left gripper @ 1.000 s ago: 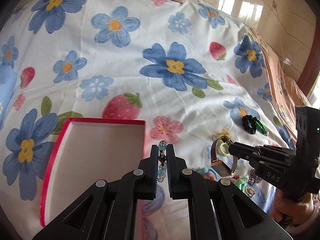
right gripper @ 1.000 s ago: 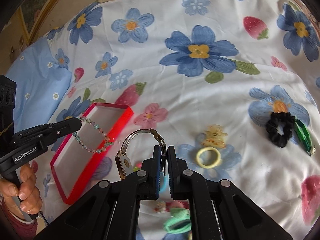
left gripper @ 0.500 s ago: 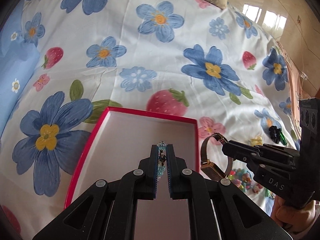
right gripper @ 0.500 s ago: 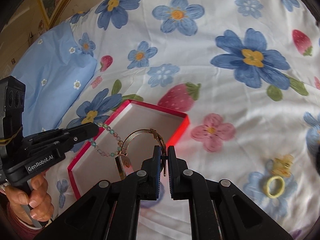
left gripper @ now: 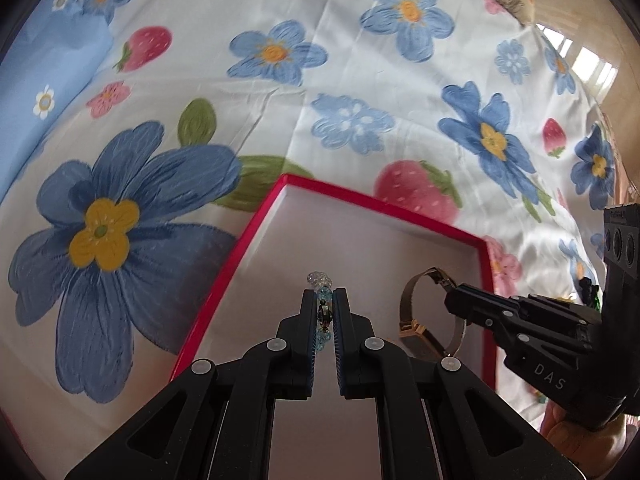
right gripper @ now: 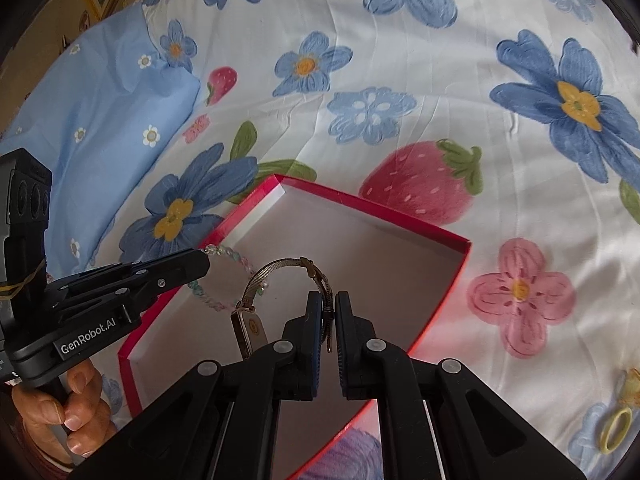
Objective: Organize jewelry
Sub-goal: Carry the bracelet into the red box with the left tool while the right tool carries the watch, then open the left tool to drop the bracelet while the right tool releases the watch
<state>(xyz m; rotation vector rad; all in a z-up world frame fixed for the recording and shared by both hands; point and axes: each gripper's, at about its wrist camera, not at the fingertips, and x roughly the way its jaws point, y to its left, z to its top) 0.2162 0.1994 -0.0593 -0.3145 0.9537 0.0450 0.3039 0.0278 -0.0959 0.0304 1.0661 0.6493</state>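
Observation:
A red box (left gripper: 384,204) with a white inside lies open on the flowered bedsheet; it also shows in the right wrist view (right gripper: 400,222). My left gripper (left gripper: 323,304) is shut on a bead bracelet (left gripper: 322,288) of clear and pale blue beads, held over the box. In the right wrist view the left gripper (right gripper: 200,258) comes in from the left with the bracelet (right gripper: 230,258) hanging from it. My right gripper (right gripper: 328,306) is shut on the mesh band of a gold watch (right gripper: 288,266), held over the box. The watch (left gripper: 416,300) and the right gripper (left gripper: 452,300) show at the right in the left wrist view.
A yellow hair ring (right gripper: 616,430) and a yellow clip (right gripper: 632,386) lie on the sheet at the lower right. A blue pillow (right gripper: 100,120) lies at the left. The bed's edge and the floor (left gripper: 592,68) are at the far right.
Both grippers have moved left and forward with their items. They now hang over the inside of the red box, which fills more of both views.

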